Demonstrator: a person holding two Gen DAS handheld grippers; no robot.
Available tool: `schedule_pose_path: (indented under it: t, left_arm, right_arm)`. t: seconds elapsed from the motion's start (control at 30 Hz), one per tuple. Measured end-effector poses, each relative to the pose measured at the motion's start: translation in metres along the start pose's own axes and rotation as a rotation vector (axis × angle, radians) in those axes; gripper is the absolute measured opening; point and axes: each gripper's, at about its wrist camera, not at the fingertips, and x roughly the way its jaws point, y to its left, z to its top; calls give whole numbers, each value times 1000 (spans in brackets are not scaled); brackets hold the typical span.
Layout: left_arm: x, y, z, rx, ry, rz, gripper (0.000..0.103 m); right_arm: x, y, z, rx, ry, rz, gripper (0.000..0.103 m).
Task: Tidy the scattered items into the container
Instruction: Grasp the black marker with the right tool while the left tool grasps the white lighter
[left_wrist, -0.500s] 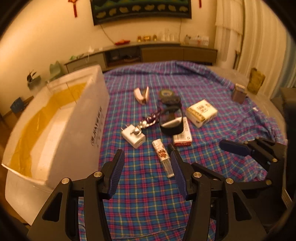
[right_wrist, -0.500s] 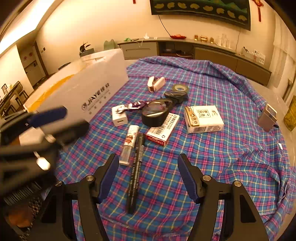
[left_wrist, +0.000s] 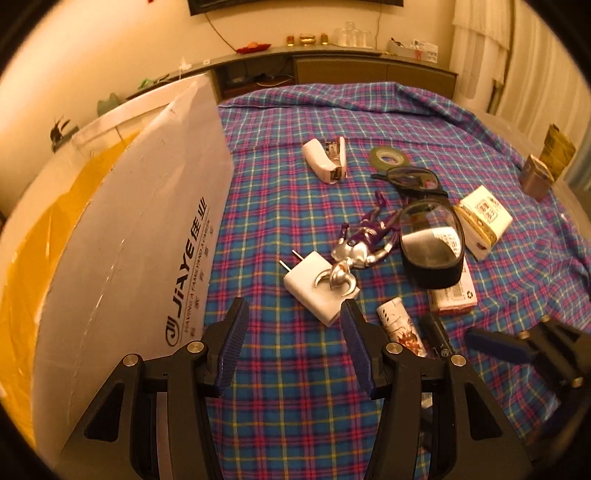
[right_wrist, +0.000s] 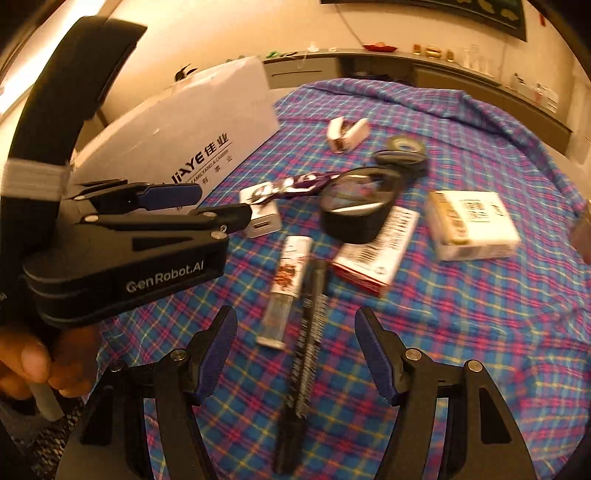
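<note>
A white cardboard container (left_wrist: 147, 240) with a yellow lining stands at the left on the plaid cloth. My left gripper (left_wrist: 293, 347) is open, and a white charger plug (left_wrist: 314, 291) lies just ahead of its fingertips, with a silver and purple figurine (left_wrist: 364, 242) resting on the plug. My right gripper (right_wrist: 295, 350) is open over a black pen (right_wrist: 310, 350), which runs between its fingers without touching the pads. A small printed tube (right_wrist: 288, 284) lies beside the pen. In the right wrist view the left gripper (right_wrist: 207, 206) hangs at the left, near the charger plug (right_wrist: 260, 225).
Further out lie a black round case (left_wrist: 432, 247) on a red and white box (left_wrist: 454, 295), a white box (left_wrist: 484, 218), glasses (left_wrist: 410, 181), a tape roll (left_wrist: 388, 158) and a white stapler (left_wrist: 327, 160). A brown box (left_wrist: 535, 179) stands far right. A hand (right_wrist: 29, 362) holds the left gripper.
The left gripper has come forward and closer to the charger plug. The right gripper has moved forward over the pen, and the left gripper now fills more of its view.
</note>
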Motion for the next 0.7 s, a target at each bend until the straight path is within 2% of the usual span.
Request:
schedule_pose_path:
  t: [0.1, 0.17, 0.27, 0.33, 0.37, 0.53, 0.57, 0.7]
  left_arm:
    - [3, -2, 3, 1, -2, -22, 55]
    - [4, -3, 6, -15, -3, -53, 55]
    - [8, -8, 10, -10, -14, -57, 57]
    - [15, -14, 10, 3, -1, -56, 58]
    - [19, -16, 9, 10, 14, -56, 58]
    - [28, -12, 1, -31, 38, -65, 54]
    - [26, -10, 1, -42, 36, -77, 46]
    - [17, -8, 0, -55, 16, -109, 27]
  right_arm:
    - [9, 7, 2, -51, -7, -55, 67]
    - [11, 8, 3, -73, -15, -87, 62]
    - [9, 2, 5, -54, -17, -86, 42]
    - [6, -7, 7, -24, -11, -69, 24]
    - [5, -11, 7, -1, -8, -58, 20]
    - [-5, -39, 6, 133, -8, 16, 20]
    - [-9, -46, 5, 170, -13, 43, 20]
    - [-25, -61, 0, 256, -26, 117, 20]
